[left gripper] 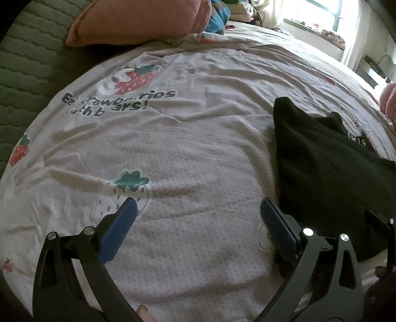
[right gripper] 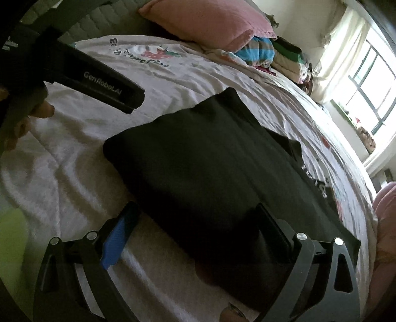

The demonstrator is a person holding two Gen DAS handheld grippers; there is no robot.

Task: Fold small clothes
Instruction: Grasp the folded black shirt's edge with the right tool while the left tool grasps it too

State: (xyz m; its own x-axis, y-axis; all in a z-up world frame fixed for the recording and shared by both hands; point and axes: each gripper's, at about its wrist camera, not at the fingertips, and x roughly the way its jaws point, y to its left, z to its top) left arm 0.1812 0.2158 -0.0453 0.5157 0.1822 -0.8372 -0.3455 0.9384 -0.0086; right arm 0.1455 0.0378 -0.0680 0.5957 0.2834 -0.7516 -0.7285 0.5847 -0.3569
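A black garment [left gripper: 329,163] lies folded on the white strawberry-print bed sheet [left gripper: 173,148], at the right of the left wrist view. My left gripper [left gripper: 198,205] stands open over bare sheet, its right finger close to the garment's left edge, nothing between the pads. In the right wrist view the black garment [right gripper: 210,161] fills the middle, with white lettering near its right edge. My right gripper [right gripper: 198,210] is open low over the garment's near edge; its right finger sits over the cloth, its blue left pad [right gripper: 116,237] over the sheet. The left gripper's body [right gripper: 99,84] shows at upper left.
A pink pillow [left gripper: 138,19] and striped bedding [right gripper: 257,49] lie at the head of the bed. A green quilted cover [left gripper: 24,62] borders the sheet on the left. A bright window [right gripper: 371,81] stands at the far right. Another pink cushion [right gripper: 386,213] sits at the right edge.
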